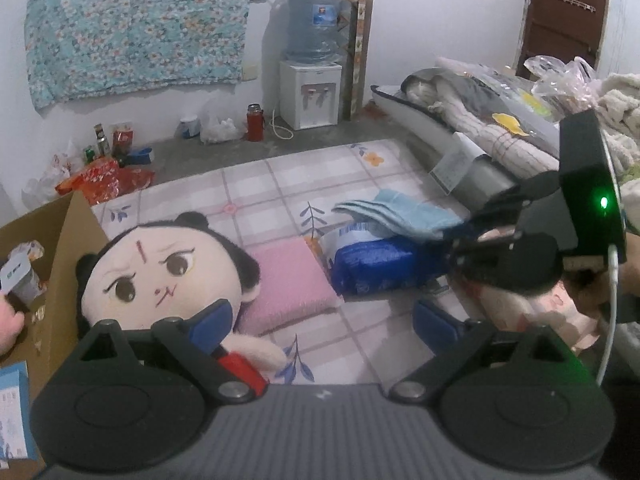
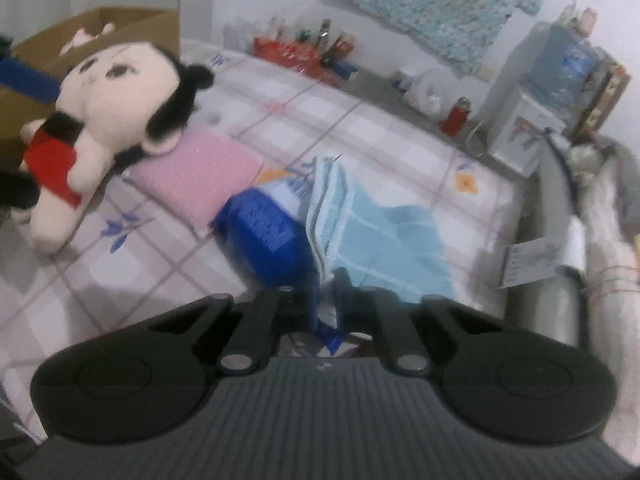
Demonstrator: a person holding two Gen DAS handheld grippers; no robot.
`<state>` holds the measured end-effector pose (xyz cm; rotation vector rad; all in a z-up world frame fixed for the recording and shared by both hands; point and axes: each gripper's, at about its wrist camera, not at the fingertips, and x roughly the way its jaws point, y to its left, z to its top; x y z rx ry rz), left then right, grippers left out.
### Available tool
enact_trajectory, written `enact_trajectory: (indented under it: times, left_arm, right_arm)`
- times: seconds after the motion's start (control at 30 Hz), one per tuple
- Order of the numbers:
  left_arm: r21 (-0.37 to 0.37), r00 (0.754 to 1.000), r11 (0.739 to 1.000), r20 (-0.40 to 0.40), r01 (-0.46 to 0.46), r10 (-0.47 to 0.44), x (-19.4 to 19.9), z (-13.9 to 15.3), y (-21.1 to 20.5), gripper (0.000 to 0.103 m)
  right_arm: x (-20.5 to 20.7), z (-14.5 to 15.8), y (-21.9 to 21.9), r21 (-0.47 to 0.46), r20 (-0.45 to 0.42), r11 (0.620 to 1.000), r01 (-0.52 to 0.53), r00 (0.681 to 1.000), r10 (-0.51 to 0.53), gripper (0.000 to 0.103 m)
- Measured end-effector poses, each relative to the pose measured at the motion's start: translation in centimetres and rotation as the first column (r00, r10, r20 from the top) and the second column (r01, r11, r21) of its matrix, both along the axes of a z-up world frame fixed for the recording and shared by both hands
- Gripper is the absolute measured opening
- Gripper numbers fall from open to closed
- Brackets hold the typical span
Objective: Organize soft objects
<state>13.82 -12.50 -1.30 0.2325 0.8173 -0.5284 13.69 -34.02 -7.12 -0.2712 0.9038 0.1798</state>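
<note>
A big-headed plush doll [image 1: 160, 264] in a red top lies on the checked mat [image 1: 260, 184], beside a pink cushion [image 1: 288, 280]. My left gripper [image 1: 324, 324] is open just above the mat, its left finger in front of the doll's chin and nothing between the pads. A blue plastic package [image 2: 264, 224] lies right of the cushion with a folded light-blue towel [image 2: 384, 232] on it. My right gripper [image 2: 320, 308] is shut on the package's near corner. The left wrist view shows this gripper [image 1: 456, 248] from the side.
An open cardboard box [image 1: 60, 240] stands at the mat's left edge, with a hand [image 1: 8, 324] beside it. Rolled bedding and bags [image 1: 480, 120] line the right side. A water dispenser [image 1: 310, 92], red flask [image 1: 255, 122] and snack bags [image 1: 104, 176] sit along the wall.
</note>
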Motion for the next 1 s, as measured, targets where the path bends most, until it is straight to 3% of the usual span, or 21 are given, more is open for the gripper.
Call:
enact_trajectory:
  times: [0.17, 0.33, 0.57, 0.7, 0.8, 0.93, 1.0]
  left_arm:
    - [-0.027, 1.000, 1.000, -0.015, -0.010, 0.010, -1.4, 0.6, 1.4, 0.098]
    - [-0.030, 1.000, 0.999, 0.013, 0.022, -0.022, -4.3, 1.2, 3.1, 0.097]
    - [0.002, 0.996, 0.996, -0.011, 0.093, -0.093, -8.8, 0.5, 4.9, 0.097]
    - [0.022, 0.992, 0.992, -0.037, 0.124, -0.123, -11.3, -0.9, 6.0, 0.097]
    - [0.042, 0.983, 0.984, -0.063, 0.174, -0.171, -12.9, -2.1, 6.1, 0.095]
    - [0.064, 0.967, 0.967, -0.080, 0.247, -0.242, -14.2, -3.2, 5.5, 0.094]
    - [0.079, 0.958, 0.956, -0.065, 0.283, -0.278, -14.7, -3.7, 5.0, 0.094]
  right_arm:
    - [-1.7, 2.8, 0.7, 0.035, 0.020, 0.999, 0.010, 1.000, -0.011, 0.006]
    - [-6.1, 4.4, 3.3, 0.064, -0.009, 0.998, -0.029, 1.000, 0.030, 0.006]
    - [-13.1, 2.7, 8.6, 0.166, -0.176, 0.983, -0.077, 0.979, 0.106, 0.005]
    - [-15.7, 1.2, 10.3, 0.282, -0.254, 0.959, -0.027, 0.962, 0.102, 0.006]
    - [-17.2, 1.0, 10.8, 0.328, -0.242, 0.945, -0.011, 0.966, 0.095, 0.013]
    - [-18.2, 2.7, 8.5, 0.407, -0.208, 0.910, 0.073, 0.978, 0.015, 0.041]
    - [-18.8, 3.9, 6.4, 0.435, -0.168, 0.889, 0.145, 0.983, -0.078, 0.051]
